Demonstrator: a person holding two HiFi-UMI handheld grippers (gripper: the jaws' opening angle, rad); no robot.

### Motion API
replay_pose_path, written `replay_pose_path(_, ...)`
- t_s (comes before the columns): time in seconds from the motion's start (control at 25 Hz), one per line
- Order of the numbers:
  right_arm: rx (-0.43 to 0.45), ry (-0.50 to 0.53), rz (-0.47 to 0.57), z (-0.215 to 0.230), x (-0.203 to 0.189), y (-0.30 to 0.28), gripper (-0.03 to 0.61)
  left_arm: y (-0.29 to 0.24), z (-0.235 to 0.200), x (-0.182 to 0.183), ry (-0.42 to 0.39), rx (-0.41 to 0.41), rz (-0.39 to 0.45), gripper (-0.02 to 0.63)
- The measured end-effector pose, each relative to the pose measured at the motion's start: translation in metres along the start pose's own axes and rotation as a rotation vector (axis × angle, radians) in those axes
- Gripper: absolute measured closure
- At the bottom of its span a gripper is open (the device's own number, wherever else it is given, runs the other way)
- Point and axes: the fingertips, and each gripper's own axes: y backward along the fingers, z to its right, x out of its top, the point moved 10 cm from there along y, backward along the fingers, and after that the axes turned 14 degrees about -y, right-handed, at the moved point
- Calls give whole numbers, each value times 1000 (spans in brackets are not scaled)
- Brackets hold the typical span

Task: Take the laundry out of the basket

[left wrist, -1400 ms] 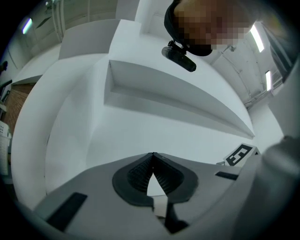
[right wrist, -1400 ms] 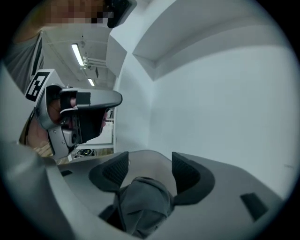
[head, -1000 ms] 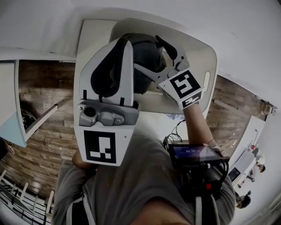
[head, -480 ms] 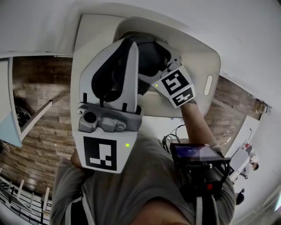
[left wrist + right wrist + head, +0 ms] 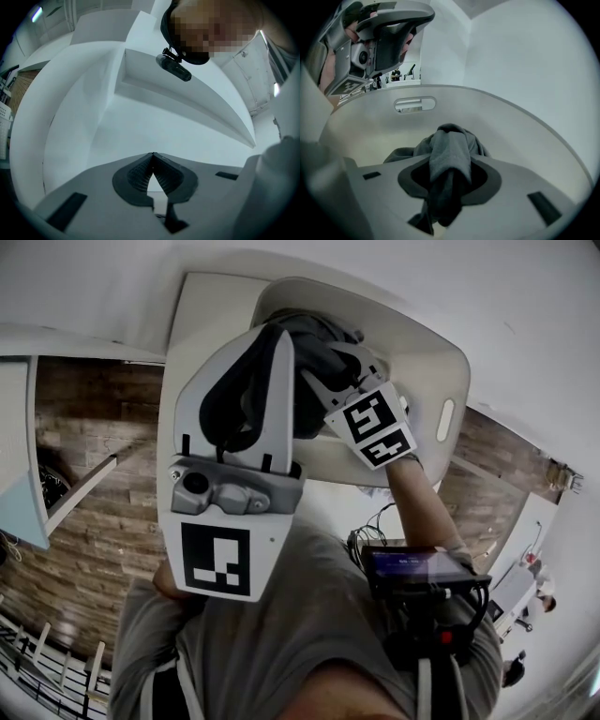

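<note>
left gripper (image 5: 267,343): nearest to you, held about level above the basket's left side. Jaws meet at the tips with nothing in them (image 5: 152,161). It points at the white wall, not at the laundry.
right gripper (image 5: 319,376): angled down into the basket. Its jaws have just been closing, and grey cloth is bunched between the pads (image 5: 449,176). That reads as a narrow grip on fabric.
garment (image 5: 447,145): one dark grey piece. A fold runs through the right jaws along the line the gripper points, and the rest is heaped just ahead on the basket floor (image 5: 323,338).
key relation: the cloth is already in your right gripper and trails forward and down from it. The right is the working hand, and the left is well clear of the cloth.
next move (judgement): lift up and back over the near rim. Only a fold is pinched, so the hanging part may drag on the wall.
basket (image 5: 450,362): white, with smooth walls (image 5: 497,122). This garment is the only piece visible in it, though the left gripper hides part of the floor in the head view.
handle slot (image 5: 415,104): on the far wall, past the heap.
</note>
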Motion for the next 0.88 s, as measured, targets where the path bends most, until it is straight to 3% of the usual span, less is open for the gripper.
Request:
replay_pose_path(0.2, -12, -47, 78, 3, 7, 17, 476, 10, 6, 8, -29, 7, 8, 606)
replay_pose_path(0.88, -135, -73, 491, -6, 56, 136, 489, 47, 47, 52, -114, 15, 81, 606)
